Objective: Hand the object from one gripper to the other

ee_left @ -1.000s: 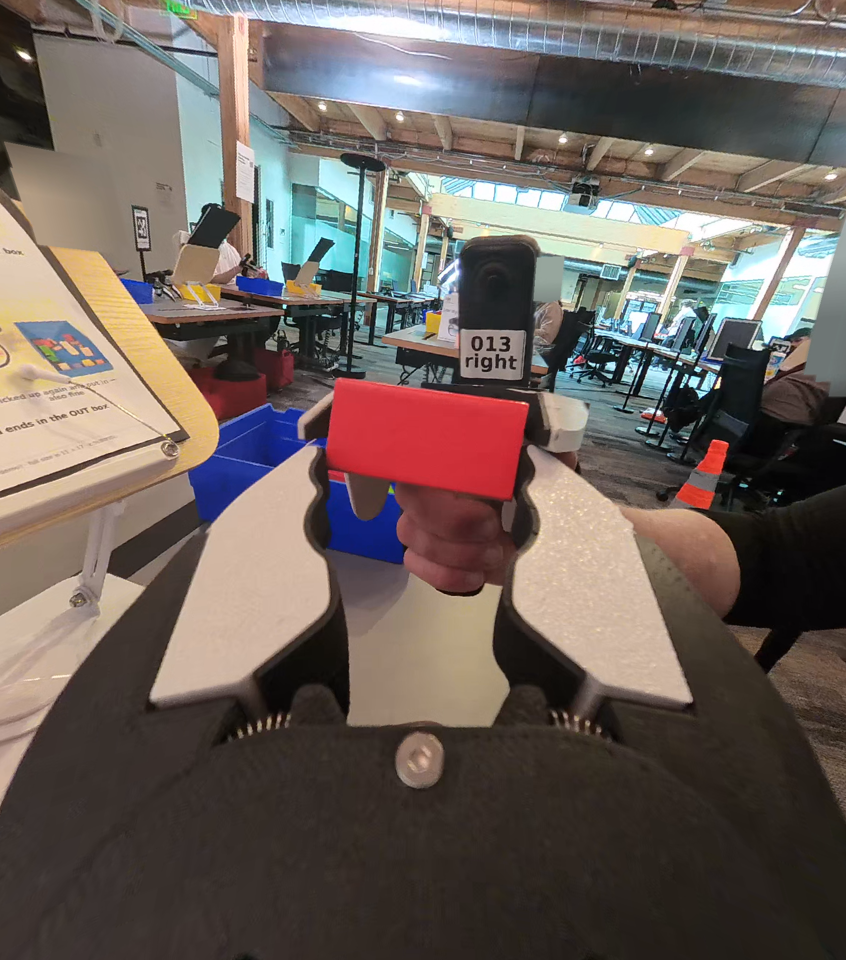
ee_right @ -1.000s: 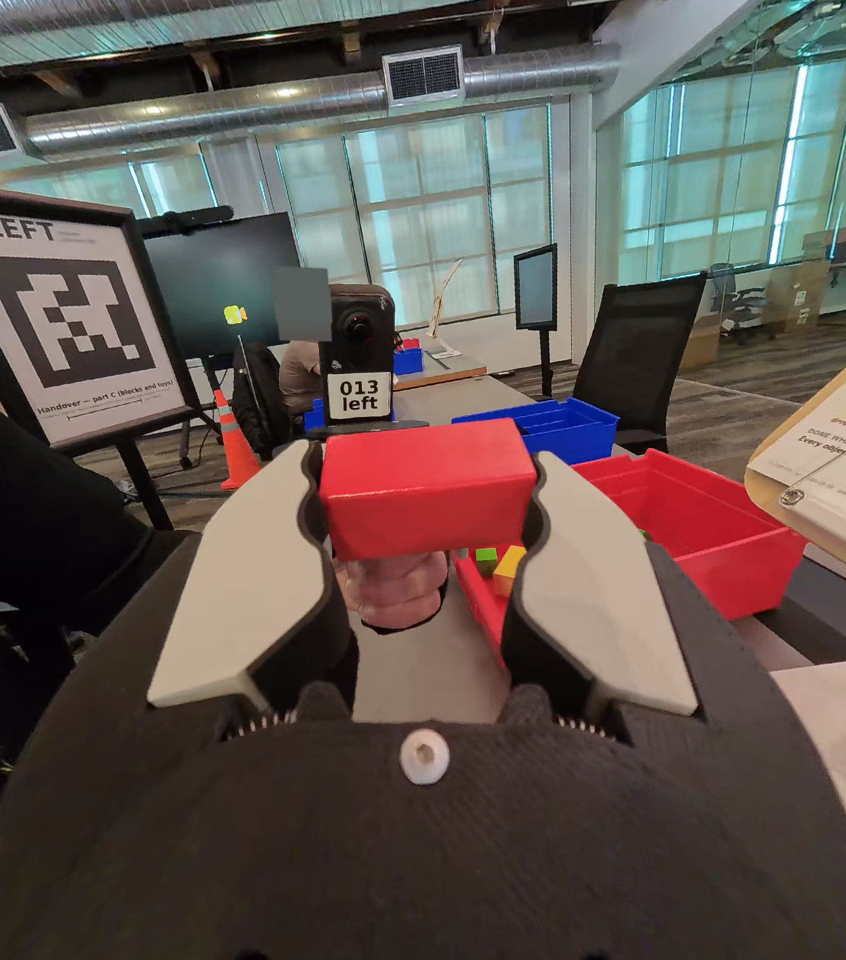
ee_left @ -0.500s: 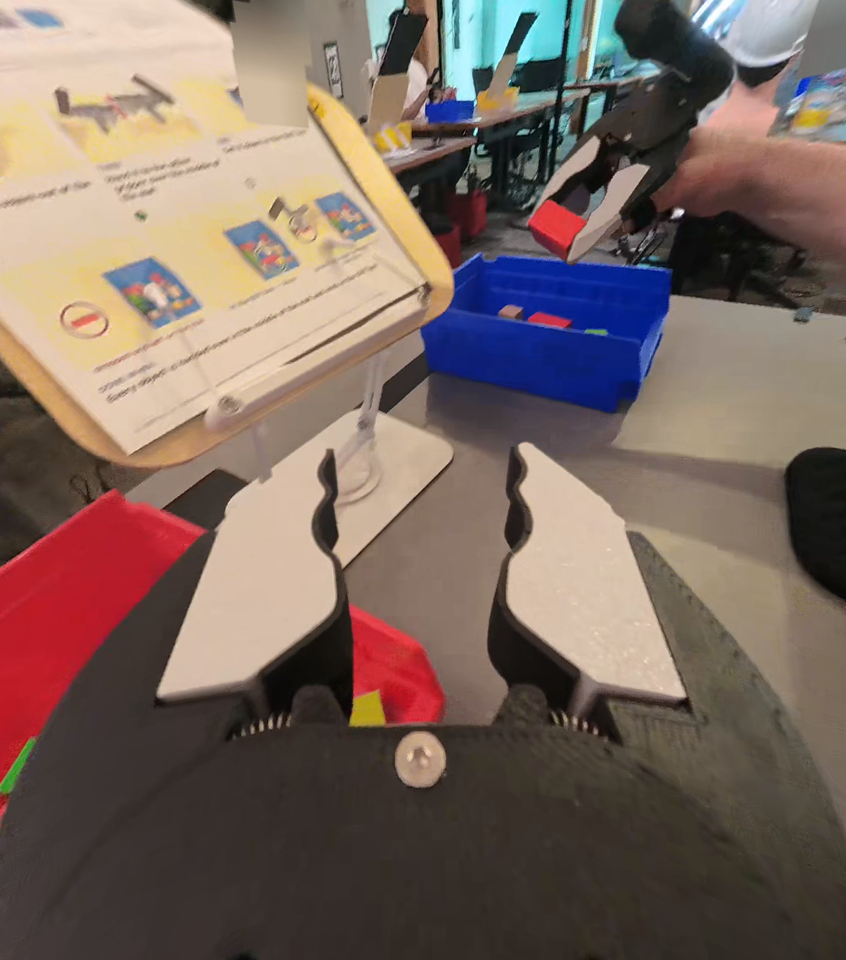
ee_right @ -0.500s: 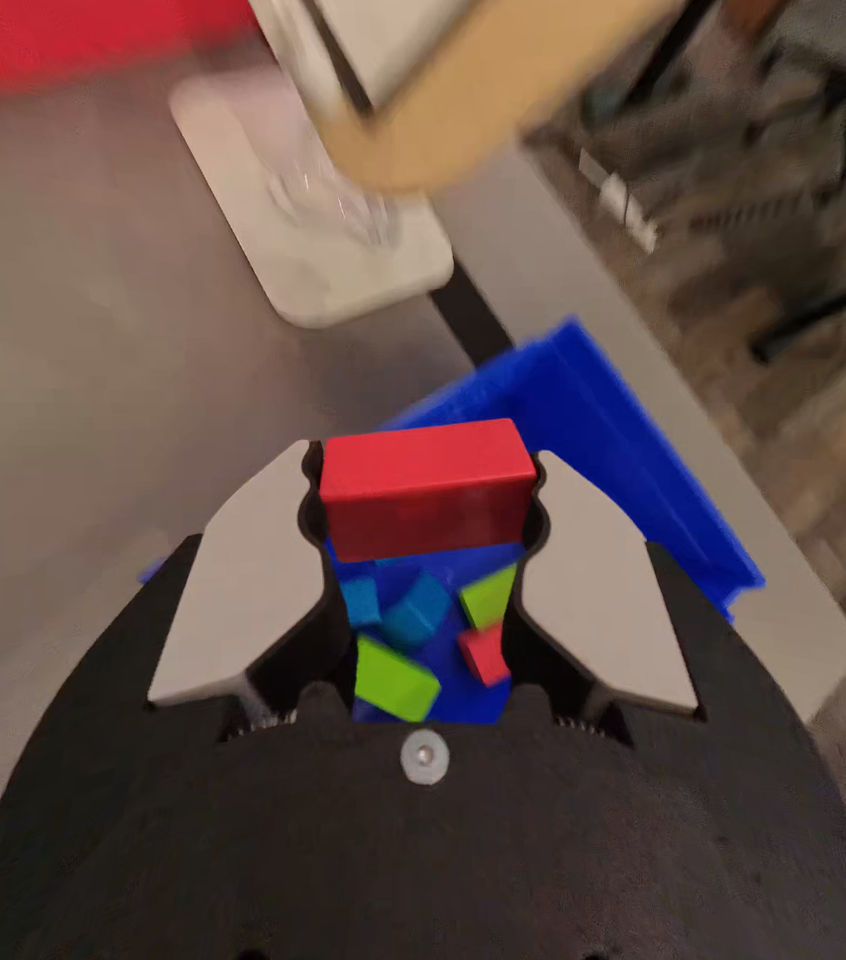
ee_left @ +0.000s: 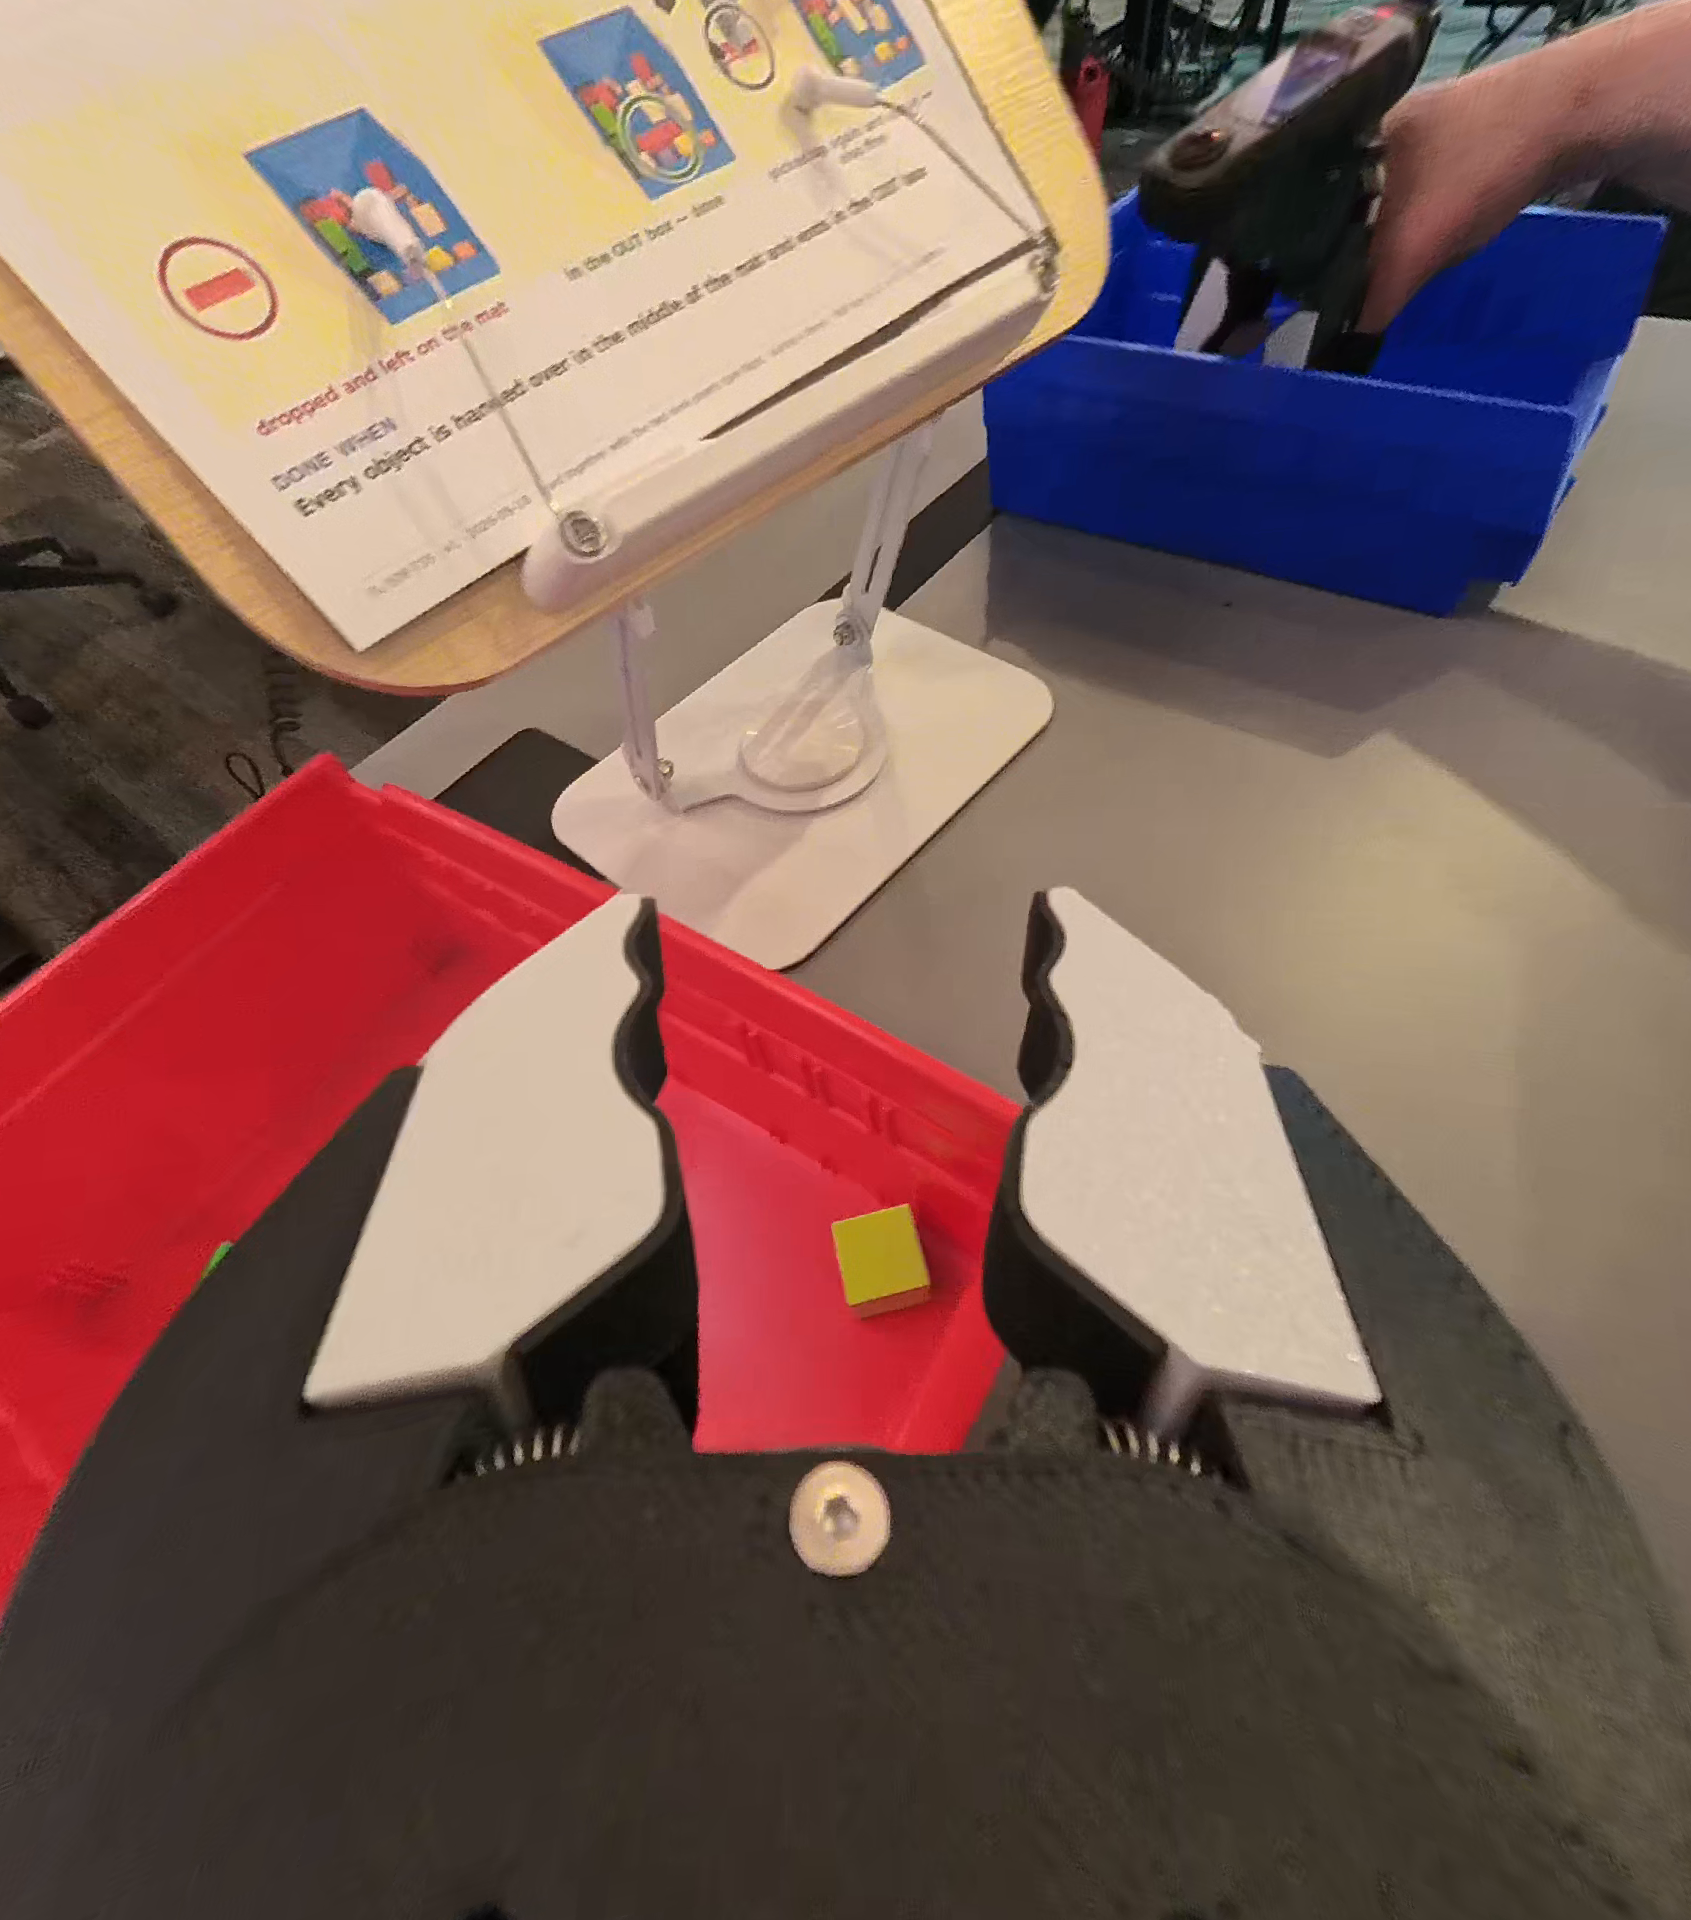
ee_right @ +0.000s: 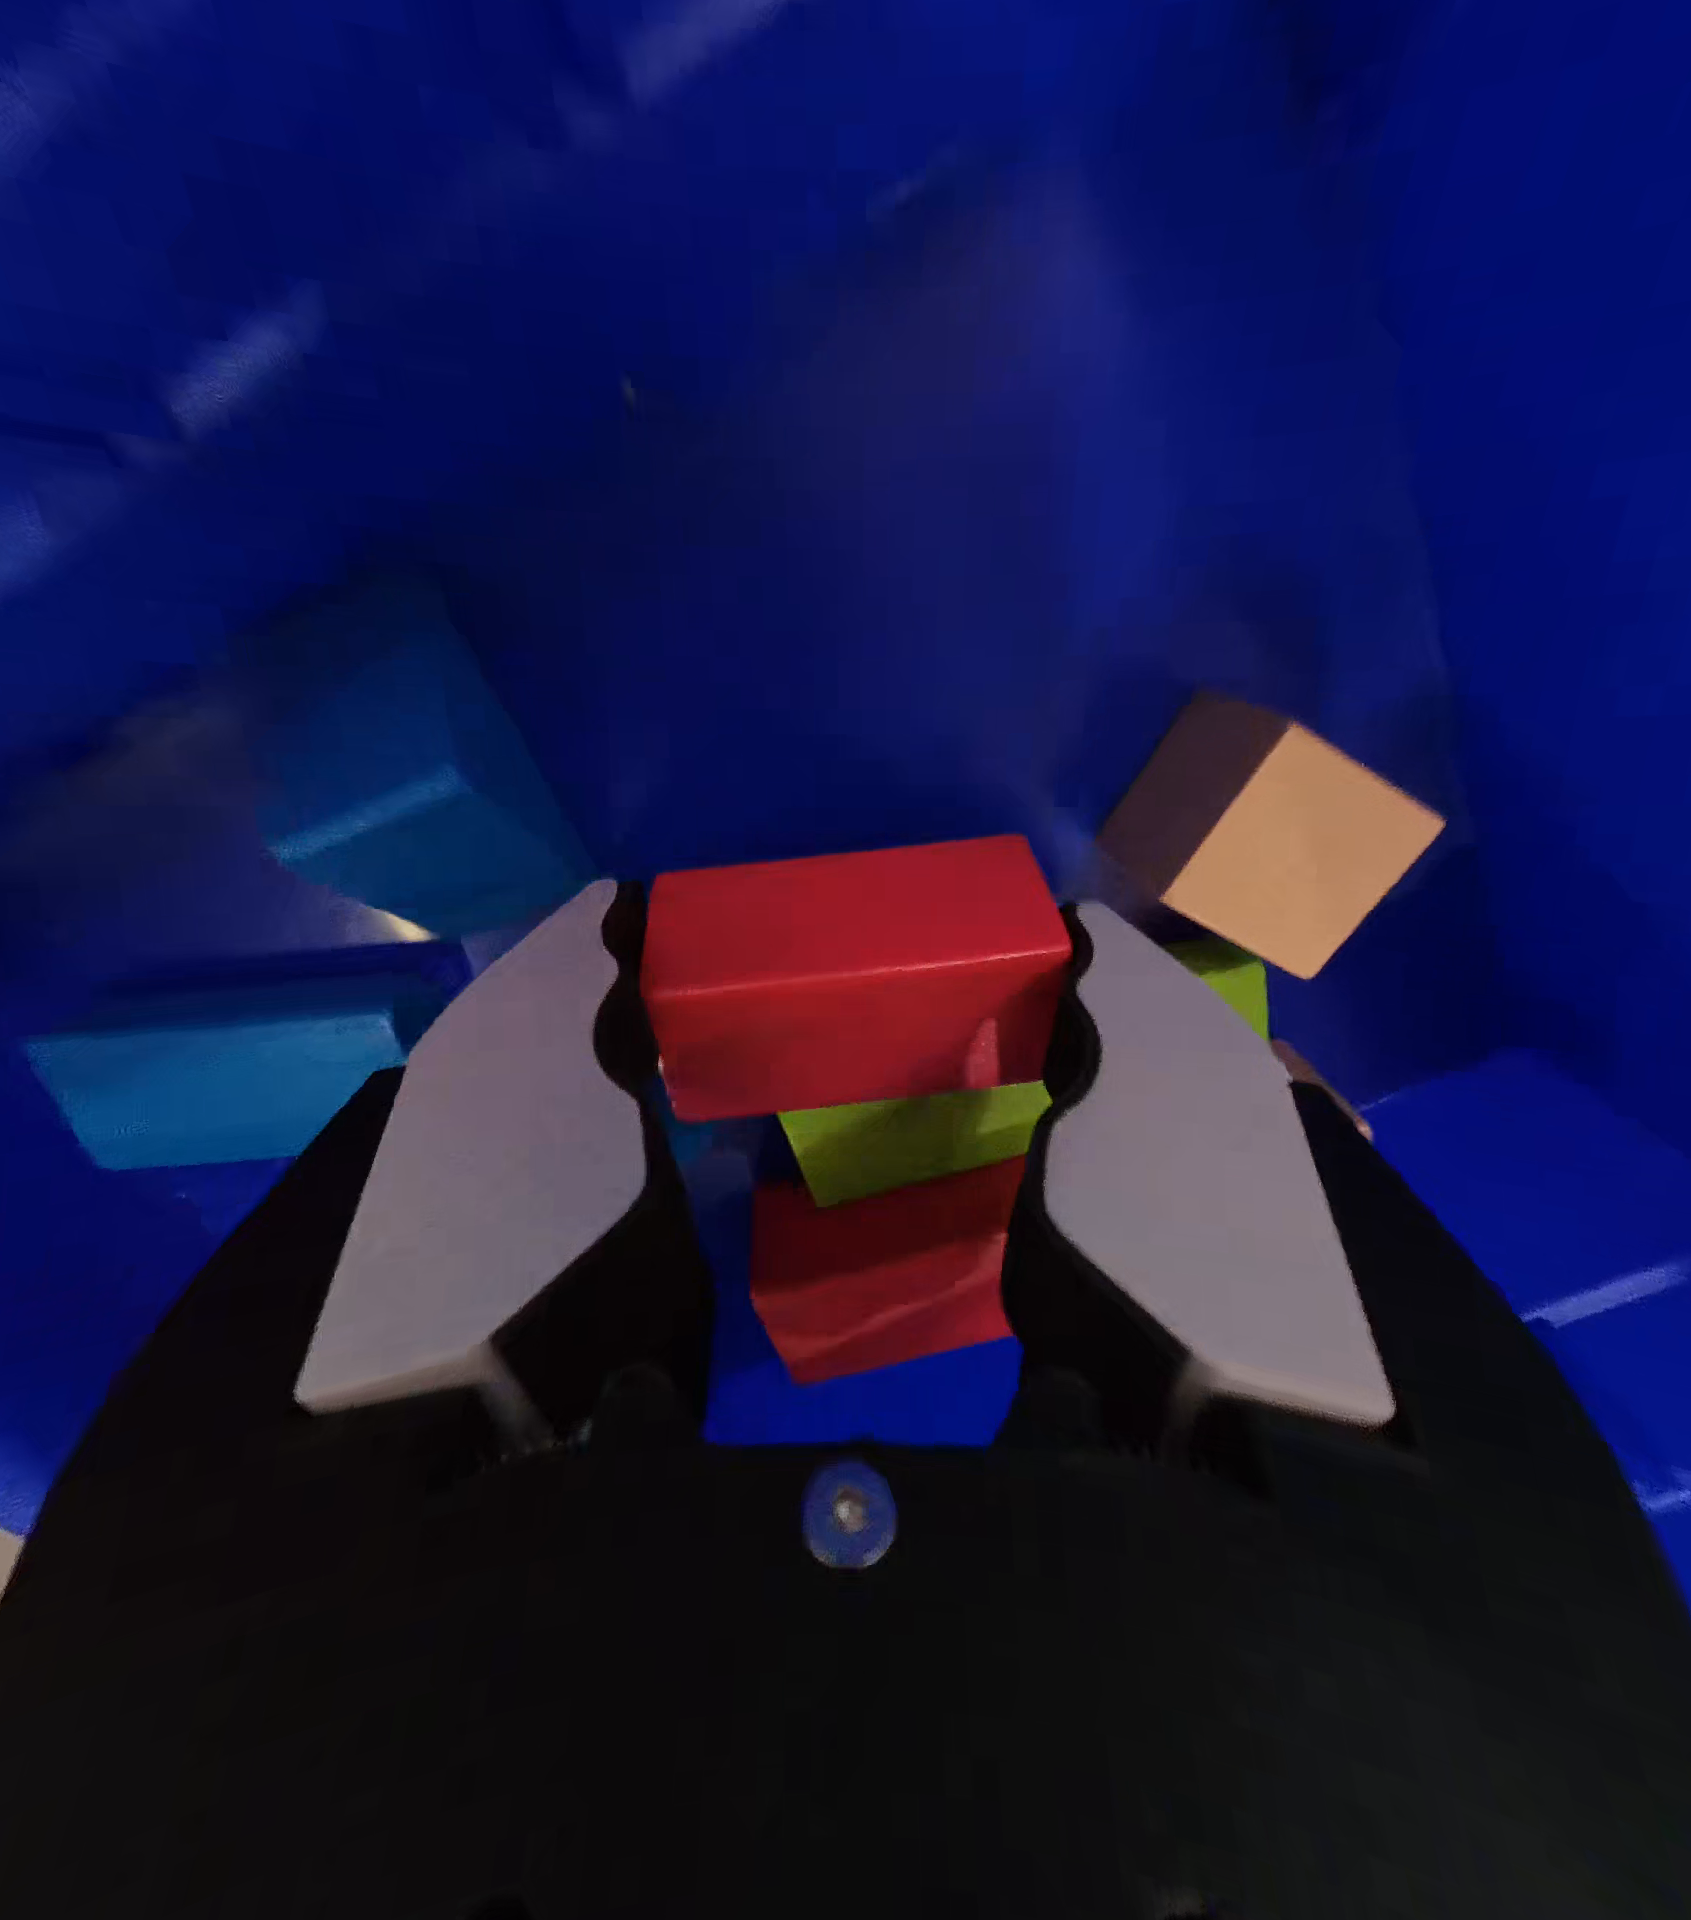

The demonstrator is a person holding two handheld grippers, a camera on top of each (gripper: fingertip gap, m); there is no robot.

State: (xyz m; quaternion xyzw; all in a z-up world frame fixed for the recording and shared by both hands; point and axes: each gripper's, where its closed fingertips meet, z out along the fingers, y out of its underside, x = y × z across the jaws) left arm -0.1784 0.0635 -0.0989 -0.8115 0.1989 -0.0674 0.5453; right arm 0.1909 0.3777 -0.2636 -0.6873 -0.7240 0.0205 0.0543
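Observation:
My right gripper [ee_right: 846, 914] is shut on a red block [ee_right: 851, 935], which spans the gap between both pads. It holds the block low inside the blue bin [ee_right: 820, 364], just above other blocks. In the left wrist view the right gripper [ee_left: 1277, 322] dips into the blue bin [ee_left: 1236, 468], with a person's hand on it. My left gripper [ee_left: 841, 997] is open and empty. It hovers over the near corner of the red bin [ee_left: 197, 987], where a yellow cube [ee_left: 879, 1257] lies.
The blue bin holds a tan cube [ee_right: 1298, 842], a green block [ee_right: 914, 1138], another red block [ee_right: 872, 1278] and blue blocks [ee_right: 405, 769]. An instruction board [ee_left: 508, 260] on a white stand [ee_left: 799, 769] rises between the bins on the grey table [ee_left: 1392, 883]. There is about 50 centimeters between the tips of the two grippers.
A second ago both grippers met at the red block in mid-air. The left one drew away without it and dropped over the red bin. The right one carried the block down into the blue bin.

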